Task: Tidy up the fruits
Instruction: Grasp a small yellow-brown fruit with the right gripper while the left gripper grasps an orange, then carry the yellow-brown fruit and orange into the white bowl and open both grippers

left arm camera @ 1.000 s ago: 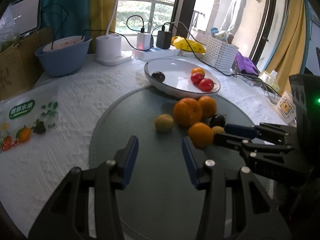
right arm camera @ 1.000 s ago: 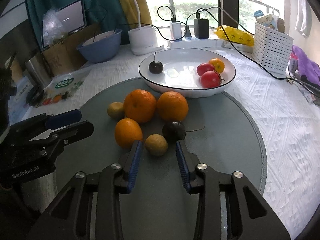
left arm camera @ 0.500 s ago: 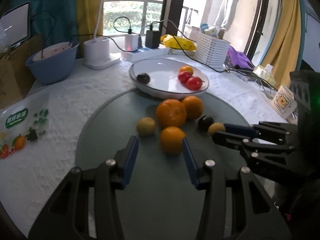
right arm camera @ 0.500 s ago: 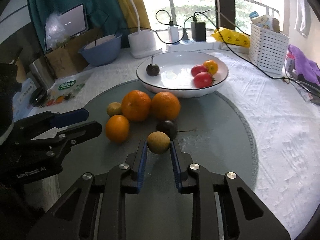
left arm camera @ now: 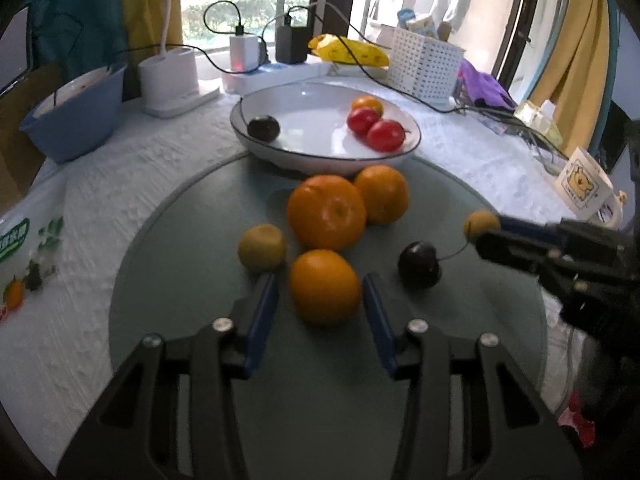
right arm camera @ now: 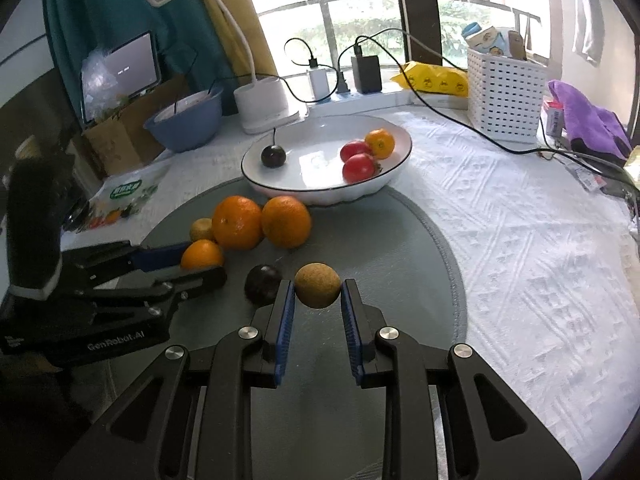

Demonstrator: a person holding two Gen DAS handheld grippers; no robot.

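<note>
On the grey round mat (left arm camera: 192, 240) lie two large oranges (left arm camera: 326, 212), a small orange (left arm camera: 325, 286), a yellow-green fruit (left arm camera: 262, 247) and a dark stemmed plum (left arm camera: 418, 265). My left gripper (left arm camera: 320, 294) straddles the small orange with its jaws closing; thin gaps still show beside the blue pads. My right gripper (right arm camera: 318, 288) is shut on a small tan round fruit (right arm camera: 318, 285), held just above the mat. The white bowl (left arm camera: 328, 160) behind holds a dark plum, two red tomatoes (left arm camera: 374, 128) and a small orange.
A blue bowl (left arm camera: 72, 120) and a white lamp base (left arm camera: 172, 76) stand at the back left. Chargers with trailing cables and a white basket (left arm camera: 424, 64) line the back. A mug (left arm camera: 582, 188) sits at the right, a printed plastic bag (left arm camera: 24, 248) at the left.
My left gripper has moved forward until the small orange sits between its fingers, and its jaws have narrowed. My right gripper has shut on the tan fruit and raised it slightly.
</note>
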